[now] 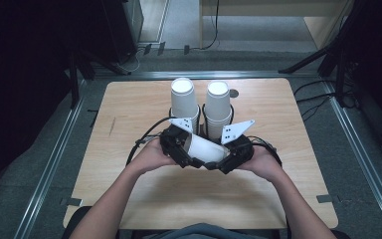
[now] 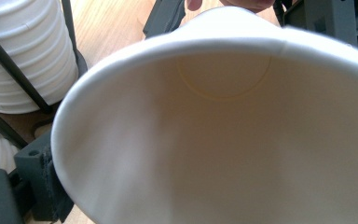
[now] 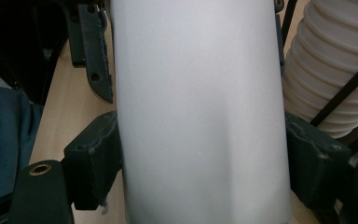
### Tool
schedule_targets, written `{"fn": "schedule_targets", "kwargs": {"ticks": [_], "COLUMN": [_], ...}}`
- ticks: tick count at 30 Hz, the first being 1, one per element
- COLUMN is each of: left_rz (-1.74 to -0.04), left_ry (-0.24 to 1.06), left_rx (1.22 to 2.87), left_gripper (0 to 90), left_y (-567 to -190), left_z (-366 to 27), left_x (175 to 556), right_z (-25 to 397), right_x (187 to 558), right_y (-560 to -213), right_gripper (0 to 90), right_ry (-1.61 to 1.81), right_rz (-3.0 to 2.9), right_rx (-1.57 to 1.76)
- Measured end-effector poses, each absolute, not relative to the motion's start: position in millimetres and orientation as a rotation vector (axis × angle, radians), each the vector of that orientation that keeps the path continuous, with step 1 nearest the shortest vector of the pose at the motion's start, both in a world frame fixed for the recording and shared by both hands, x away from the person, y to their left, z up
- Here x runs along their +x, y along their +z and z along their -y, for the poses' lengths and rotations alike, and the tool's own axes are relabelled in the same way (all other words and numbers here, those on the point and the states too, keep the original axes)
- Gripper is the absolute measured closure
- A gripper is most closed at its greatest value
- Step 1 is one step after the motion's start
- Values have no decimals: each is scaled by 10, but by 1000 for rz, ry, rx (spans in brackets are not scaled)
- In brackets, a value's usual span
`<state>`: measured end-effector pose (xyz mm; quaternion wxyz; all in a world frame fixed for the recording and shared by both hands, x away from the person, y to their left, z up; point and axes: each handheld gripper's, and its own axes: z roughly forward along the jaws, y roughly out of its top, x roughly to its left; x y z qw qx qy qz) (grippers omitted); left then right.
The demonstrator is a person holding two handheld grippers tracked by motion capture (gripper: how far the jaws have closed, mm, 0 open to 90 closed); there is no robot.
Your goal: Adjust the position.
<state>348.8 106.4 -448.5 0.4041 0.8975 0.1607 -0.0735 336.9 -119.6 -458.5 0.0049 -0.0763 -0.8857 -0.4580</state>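
Note:
A white paper cup (image 1: pixel 206 148) lies on its side above the middle of the table, held between both grippers. My left gripper (image 1: pixel 188 149) is at its wide end. The left gripper view looks straight into the cup's open mouth (image 2: pixel 223 140), and one black finger (image 2: pixel 42 182) presses its outer wall at the lower left. My right gripper (image 1: pixel 224 158) is shut on the cup's body (image 3: pixel 200 116), with a pad (image 3: pixel 95 158) tight against each side. The left gripper's far finger (image 3: pixel 93 56) also lies against the cup.
Two tall stacks of white paper cups (image 1: pixel 184 99) (image 1: pixel 218 102) stand in black wire holders just behind the grippers, close to them (image 2: pixel 23 51) (image 3: pixel 335 60). The wooden table (image 1: pixel 129 124) has bare surface on both sides and in front. Dark floor and stands surround it.

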Motion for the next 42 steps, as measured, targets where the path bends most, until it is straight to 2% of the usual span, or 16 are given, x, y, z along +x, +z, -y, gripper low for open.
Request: {"fn": "schedule_targets", "kwargs": {"ticks": [3,11,21,31,42], "left_rz": [-387,-365,-397,-401,-362], "left_ry": [-202,-191,-202,-161,-111], "left_rx": [2249,2278,2290,2337,2478], "left_gripper": [75,103,113,113,115], "left_y": [-4463,-4458,-4428,-4301,-4270], "left_z": [-1101,-1083,-1135,-1238,-1148], "left_x": [3492,3473,3503,3522,3538], "right_z": [1197,1186,1205,1234,1281], "right_x": [3363,3352,3392,3379,3407], "right_y": [-4594,-4618,-4648,-4694,-4662], "right_gripper": [213,213,152,142,142], "right_ry": [-1421,-1395,-1297,-1237,-1245], "right_rz": [2780,2780,2743,2780,2789], "right_rx": [-221,-225,-354,-352,-405]}}
